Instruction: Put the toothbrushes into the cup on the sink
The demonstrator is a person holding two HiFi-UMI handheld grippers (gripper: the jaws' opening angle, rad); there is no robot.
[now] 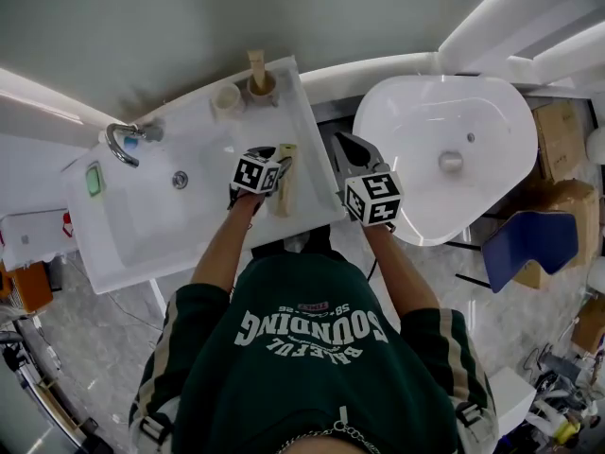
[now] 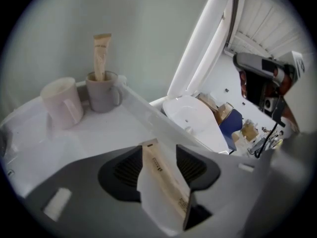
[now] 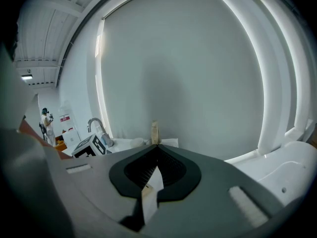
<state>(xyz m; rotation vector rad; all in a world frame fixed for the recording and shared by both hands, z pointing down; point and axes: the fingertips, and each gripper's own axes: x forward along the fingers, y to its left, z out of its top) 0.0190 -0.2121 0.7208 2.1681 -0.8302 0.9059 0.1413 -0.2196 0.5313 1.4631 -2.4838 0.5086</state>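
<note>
We count three wrapped toothbrushes. The standing toothbrush (image 2: 101,56) is upright in the grey cup (image 2: 103,95), at the far right corner of the sink (image 1: 142,225). The loose toothbrush (image 2: 166,182) lies lengthwise in the left gripper (image 2: 161,155), whose fingers (image 2: 124,170) are spread wide, neither pad pressing on it. In the head view it sits over the sink's right rim, just right of that gripper's marker cube (image 1: 257,173), and we cannot tell whether it rests on the rim. The pinched toothbrush (image 3: 150,192) shows edge-on in the right gripper (image 3: 156,148), whose fingers (image 3: 176,170) are pressed together on its wrapper, their tips meeting beyond it. That gripper is held just right of the sink, between the two basins.

We count two cups: the grey one and a pale cup (image 2: 62,103) just left of it, both on the sink's far ledge.

We count two basins. The sink is rectangular, with one tap (image 1: 121,143) at its far left, one drain (image 1: 180,180) and one green block (image 1: 93,179) at its left end. An oval basin (image 1: 425,112) stands to its right.

One person in a green sweatshirt (image 1: 312,348) reaches both forearms forward from the near side.
</note>
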